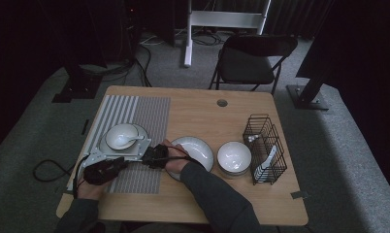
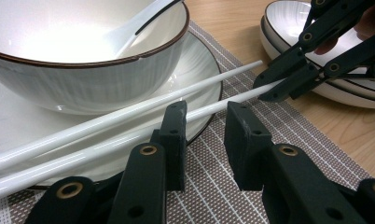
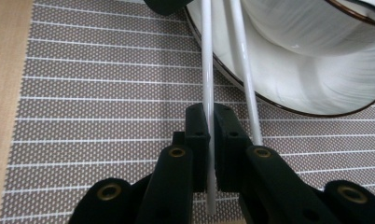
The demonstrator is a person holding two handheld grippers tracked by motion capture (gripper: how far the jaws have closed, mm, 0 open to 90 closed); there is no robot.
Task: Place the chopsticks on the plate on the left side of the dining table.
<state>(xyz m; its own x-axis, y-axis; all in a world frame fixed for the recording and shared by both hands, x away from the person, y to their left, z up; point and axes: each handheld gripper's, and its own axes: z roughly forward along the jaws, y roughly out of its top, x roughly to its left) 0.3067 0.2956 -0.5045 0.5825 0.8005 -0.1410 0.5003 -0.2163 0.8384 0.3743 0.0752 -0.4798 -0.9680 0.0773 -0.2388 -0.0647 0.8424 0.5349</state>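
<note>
— White chopstick (image 3: 208, 93) clamped in the right gripper (image 3: 208, 140), is it?
— Yes, jaws pressed together on its thin end, likely to steady it just off the plate (image 2: 202, 70).
— And the left gripper (image 2: 206, 140)?
— Jaws apart, straddling that stick without touching. The second chopstick (image 3: 245, 74) lies across the plate's rim, beside the bowl (image 2: 83, 60) holding a spoon (image 2: 134, 23).

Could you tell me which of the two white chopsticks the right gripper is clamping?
The white chopstick farther from the bowl sits between the right gripper pads; the other white chopstick passes outside.
</note>
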